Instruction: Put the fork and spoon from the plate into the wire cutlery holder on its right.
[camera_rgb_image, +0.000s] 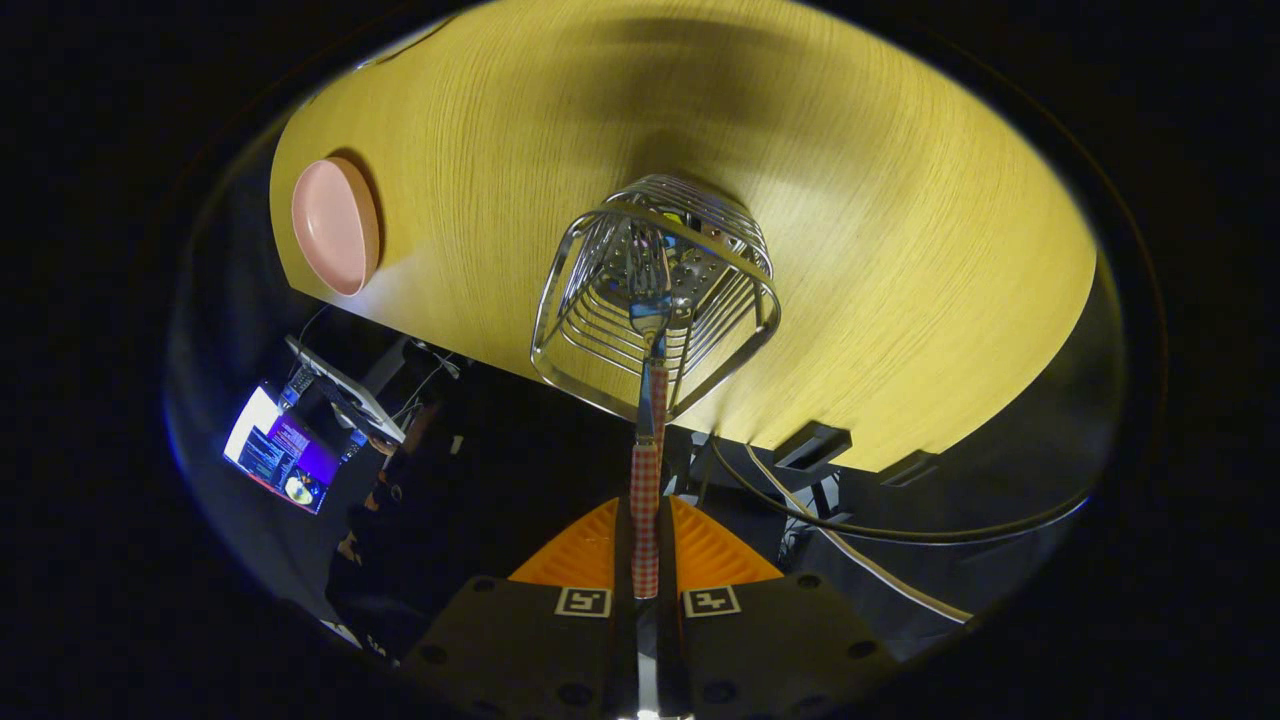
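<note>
Here the fork (648, 400) was held clamped in the gripper (646, 545), tines inside the wire cutlery holder (655, 300) just ahead; release was judged due next.

You see a wire cutlery holder (655, 290) of shiny, polished metal standing on a desk (900, 250) of matt, fine-grained wood. The fork (650, 400) has a glossy metal head and a checked-pattern handle, and the plate (335, 225) looks smooth and matt.
</note>
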